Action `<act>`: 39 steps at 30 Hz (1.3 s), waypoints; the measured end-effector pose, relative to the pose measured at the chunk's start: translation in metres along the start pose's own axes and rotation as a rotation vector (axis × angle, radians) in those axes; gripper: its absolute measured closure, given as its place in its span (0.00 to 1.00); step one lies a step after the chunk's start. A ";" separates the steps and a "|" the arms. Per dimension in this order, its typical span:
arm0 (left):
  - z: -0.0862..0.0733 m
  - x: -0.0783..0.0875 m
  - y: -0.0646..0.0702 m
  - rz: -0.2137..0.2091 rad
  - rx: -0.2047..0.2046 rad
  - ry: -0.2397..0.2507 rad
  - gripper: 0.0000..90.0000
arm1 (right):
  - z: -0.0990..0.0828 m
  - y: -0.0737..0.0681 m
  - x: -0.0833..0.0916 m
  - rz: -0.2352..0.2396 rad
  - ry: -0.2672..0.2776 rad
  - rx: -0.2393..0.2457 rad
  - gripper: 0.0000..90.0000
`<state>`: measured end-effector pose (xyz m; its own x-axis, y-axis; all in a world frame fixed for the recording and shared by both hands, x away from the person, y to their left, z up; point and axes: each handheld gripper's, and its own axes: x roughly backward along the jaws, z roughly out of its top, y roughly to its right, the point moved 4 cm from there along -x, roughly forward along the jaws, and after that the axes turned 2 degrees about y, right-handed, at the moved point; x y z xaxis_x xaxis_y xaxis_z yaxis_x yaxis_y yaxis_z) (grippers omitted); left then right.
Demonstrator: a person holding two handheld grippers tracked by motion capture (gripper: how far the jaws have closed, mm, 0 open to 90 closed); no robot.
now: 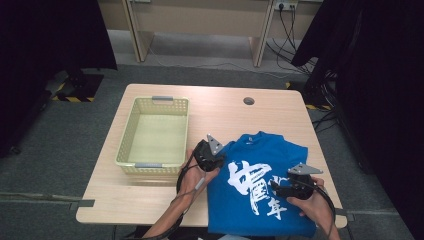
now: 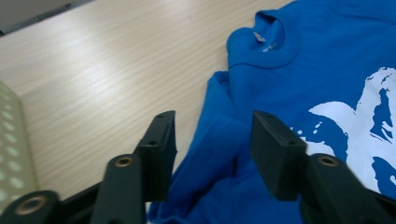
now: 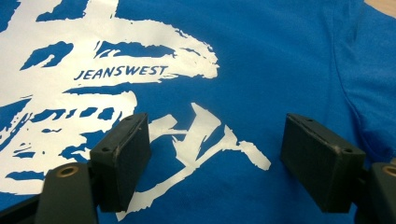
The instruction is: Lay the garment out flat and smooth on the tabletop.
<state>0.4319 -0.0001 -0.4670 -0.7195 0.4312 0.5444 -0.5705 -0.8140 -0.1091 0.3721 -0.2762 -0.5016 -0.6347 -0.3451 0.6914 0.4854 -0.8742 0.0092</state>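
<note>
A blue T-shirt (image 1: 260, 200) with a large white print lies flat at the front right of the wooden table (image 1: 140, 197), collar toward the far side. My left gripper (image 1: 220, 159) hovers at the shirt's left sleeve edge. In the left gripper view it (image 2: 212, 123) is open over a raised fold of the blue shirt (image 2: 327, 70), and the pads are not pressing the fabric. My right gripper (image 1: 276, 188) sits over the right part of the print. In the right gripper view its jaws (image 3: 215, 123) stand open just above the shirt (image 3: 280, 56), with nothing between them.
A pale yellow-green plastic basket (image 1: 127, 135) stands empty on the left half of the table; its wall (image 2: 9, 140) is at the left of the left gripper view. A round cable hole (image 1: 248, 101) sits near the far edge. Dark curtains flank the table.
</note>
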 end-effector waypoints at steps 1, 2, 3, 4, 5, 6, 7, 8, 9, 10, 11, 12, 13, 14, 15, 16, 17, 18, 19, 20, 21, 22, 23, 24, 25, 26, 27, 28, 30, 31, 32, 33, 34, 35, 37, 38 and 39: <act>0.000 -0.007 0.003 0.005 -0.008 -0.011 0.50 | 0.000 0.000 0.000 0.000 0.000 0.000 0.27; 0.000 -0.007 0.003 0.005 -0.008 -0.011 0.45 | 0.000 0.000 0.000 0.000 0.000 0.000 0.27; 0.000 -0.011 0.004 0.007 -0.012 -0.019 0.40 | 0.000 0.000 0.000 0.001 0.000 0.000 0.27; -0.001 -0.015 0.004 0.005 -0.011 -0.029 0.40 | 0.000 0.000 0.000 0.001 0.000 0.000 0.27; -0.001 -0.019 0.005 0.005 -0.005 -0.040 0.37 | 0.000 0.000 0.000 0.001 0.000 0.002 0.27; -0.003 -0.025 0.006 0.002 -0.028 -0.072 0.35 | 0.000 0.000 0.000 0.001 0.000 0.001 0.27; -0.003 -0.025 0.006 0.002 -0.028 -0.072 0.37 | 0.000 0.000 0.000 0.001 0.000 0.001 0.27; -0.004 -0.032 0.008 -0.001 -0.055 -0.097 0.41 | 0.000 0.000 0.000 0.002 0.001 0.001 0.27; -0.005 -0.035 0.008 -0.002 -0.063 -0.110 0.49 | 0.000 0.000 0.000 0.002 0.001 0.001 0.27; -0.005 -0.035 0.008 -0.002 -0.063 -0.110 0.57 | 0.000 0.000 0.000 0.002 0.001 0.001 0.27; -0.006 -0.038 0.008 0.004 -0.071 -0.118 0.57 | 0.000 0.000 0.000 0.001 0.001 0.001 0.27; -0.006 -0.041 0.007 0.015 -0.073 -0.123 0.65 | 0.000 0.000 0.000 0.001 0.002 0.001 0.27; -0.006 -0.042 0.005 0.023 -0.070 -0.119 0.72 | 0.000 0.000 0.000 0.001 0.002 0.000 0.27; -0.004 -0.044 0.002 0.049 -0.088 -0.119 0.82 | 0.000 0.000 0.000 0.001 0.004 0.001 0.27; -0.004 -0.044 0.002 0.049 -0.088 -0.119 0.84 | 0.000 0.000 0.000 0.001 0.004 0.001 0.27; 0.000 -0.043 -0.004 0.084 -0.107 -0.117 0.84 | 0.000 0.000 0.000 0.002 0.004 0.000 0.27; 0.002 -0.042 -0.007 0.106 -0.116 -0.116 0.85 | 0.000 0.000 0.000 0.002 0.004 0.001 0.27; 0.004 -0.041 -0.010 0.120 -0.114 -0.110 0.85 | 0.000 0.000 0.000 0.003 0.004 0.001 0.27; 0.005 -0.040 -0.013 0.134 -0.112 -0.111 0.84 | 0.000 0.000 0.000 0.003 0.004 0.001 0.27; 0.006 -0.039 -0.016 0.145 -0.109 -0.111 0.84 | 0.000 0.000 0.000 0.003 0.005 0.000 0.27; 0.006 -0.039 -0.016 0.145 -0.109 -0.111 0.83 | 0.000 0.000 0.000 0.003 0.005 0.000 0.27; 0.006 -0.038 -0.018 0.157 -0.102 -0.108 0.80 | 0.000 0.000 0.000 0.004 0.004 0.001 0.27; 0.006 -0.037 -0.019 0.163 -0.096 -0.111 0.76 | 0.000 0.000 0.000 0.004 0.004 0.001 0.27; 0.006 -0.036 -0.022 0.168 -0.057 -0.092 0.71 | 0.000 0.000 -0.001 0.003 0.004 0.002 0.27; 0.007 -0.035 -0.022 0.168 -0.045 -0.089 0.66 | 0.000 0.000 -0.001 0.003 0.004 0.002 0.27; 0.007 -0.035 -0.022 0.166 -0.035 -0.086 0.63 | 0.000 0.000 -0.001 0.004 0.004 0.001 0.27; 0.007 -0.035 -0.022 0.166 -0.035 -0.086 0.61 | 0.000 0.000 -0.001 0.003 0.004 0.000 0.27; 0.010 -0.033 -0.022 0.170 -0.026 -0.068 0.60 | 0.000 0.000 -0.001 0.003 0.003 0.001 0.27; 0.012 -0.032 -0.022 0.171 -0.024 -0.063 0.57 | 0.000 0.000 -0.001 0.003 0.005 0.001 0.27; 0.017 -0.031 -0.021 0.164 -0.021 -0.050 0.56 | 0.000 0.000 -0.001 0.003 0.005 0.002 0.27; 0.019 -0.030 -0.020 0.157 -0.021 -0.049 0.56 | 0.000 0.000 -0.001 0.004 0.004 0.000 0.27; 0.019 -0.030 -0.020 0.157 -0.021 -0.049 0.55 | 0.000 0.000 -0.001 0.004 0.004 0.000 0.27; 0.020 -0.030 -0.020 0.143 -0.016 -0.052 0.55 | 0.000 0.000 -0.001 0.004 0.004 0.000 0.27; 0.021 -0.031 -0.018 0.129 -0.004 -0.052 0.55 | 0.000 0.000 -0.001 0.004 0.004 0.001 0.27; 0.021 -0.035 -0.015 0.097 0.017 -0.060 0.54 | 0.000 0.000 -0.001 0.003 0.005 0.001 0.27; 0.019 -0.041 -0.012 0.060 0.047 -0.076 0.53 | 0.000 0.000 -0.001 0.003 0.005 0.001 0.27; 0.018 -0.044 -0.011 0.055 0.053 -0.082 0.53 | 0.000 0.000 -0.001 0.003 0.004 0.001 0.27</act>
<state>0.4774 -0.0174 -0.4748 -0.7133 0.3540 0.6049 -0.5076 -0.8560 -0.0975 0.3730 -0.2756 -0.5020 -0.6358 -0.3495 0.6882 0.4880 -0.8728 0.0075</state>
